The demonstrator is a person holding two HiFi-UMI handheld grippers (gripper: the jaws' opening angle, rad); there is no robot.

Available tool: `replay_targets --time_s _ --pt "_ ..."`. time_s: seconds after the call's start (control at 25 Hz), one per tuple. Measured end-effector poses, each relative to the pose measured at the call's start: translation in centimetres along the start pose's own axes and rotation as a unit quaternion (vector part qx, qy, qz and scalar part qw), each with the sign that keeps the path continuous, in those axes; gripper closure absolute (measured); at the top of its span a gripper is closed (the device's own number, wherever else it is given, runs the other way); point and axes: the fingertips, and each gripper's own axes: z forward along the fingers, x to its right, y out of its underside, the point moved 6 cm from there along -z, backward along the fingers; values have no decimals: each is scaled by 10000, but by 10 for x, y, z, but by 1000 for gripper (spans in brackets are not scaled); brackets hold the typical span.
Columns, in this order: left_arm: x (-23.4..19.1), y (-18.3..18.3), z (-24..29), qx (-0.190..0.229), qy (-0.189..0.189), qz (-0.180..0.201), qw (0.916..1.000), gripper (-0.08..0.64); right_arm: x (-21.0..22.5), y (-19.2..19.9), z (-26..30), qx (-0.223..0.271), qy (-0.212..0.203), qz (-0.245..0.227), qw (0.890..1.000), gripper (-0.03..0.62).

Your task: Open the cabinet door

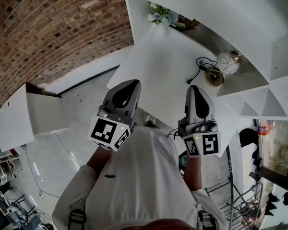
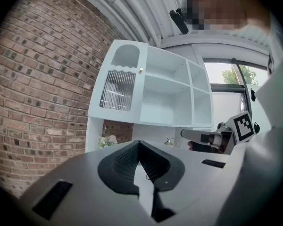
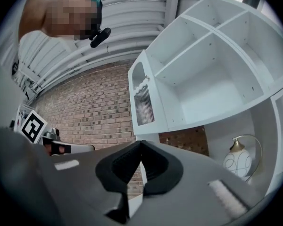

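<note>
The white shelf cabinet (image 2: 165,93) stands against the brick wall. Its one door (image 2: 119,89), with ribbed glass and a small gold knob (image 2: 141,70), fills the upper left compartment and looks closed; it shows again in the right gripper view as the door (image 3: 144,103). My left gripper (image 1: 134,83) is held in the air in front of the chest, well short of the cabinet, jaws shut and empty (image 2: 138,143). My right gripper (image 1: 194,87) is beside it at the same height, also shut on nothing (image 3: 140,142). Both point toward the cabinet.
On the cabinet's lower shelf sit a vase of flowers (image 1: 161,17) and a round white-and-gold lamp (image 1: 228,61) with a black cable. A brick wall (image 1: 48,28) runs left. A low white unit (image 1: 19,123) stands at the left, a wire rack (image 1: 240,200) at the lower right.
</note>
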Motion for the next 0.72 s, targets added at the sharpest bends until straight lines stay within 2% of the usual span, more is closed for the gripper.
replay_targets --time_s 0.08,0.2,0.4,0.56,0.72 --pt "2 -2 6 8 -42 56 10000 551 7 0 10 -45 -116 152 9998 581" --pt "1 -6 7 11 -157 119 9998 551 6 -3 24 -10 -272 70 9996 581" --pt "-4 -8 6 19 -240 -80 9997 551 3 -4 37 -56 -368 -90 9993 581" --pt "-7 -8 17 21 -130 -155 9998 551 4 -9 40 0 -327 -347 9989 581" --pt "-4 -11 34 -9 45 -110 9999 551 16 -13 38 30 -229 -370 9990 581"
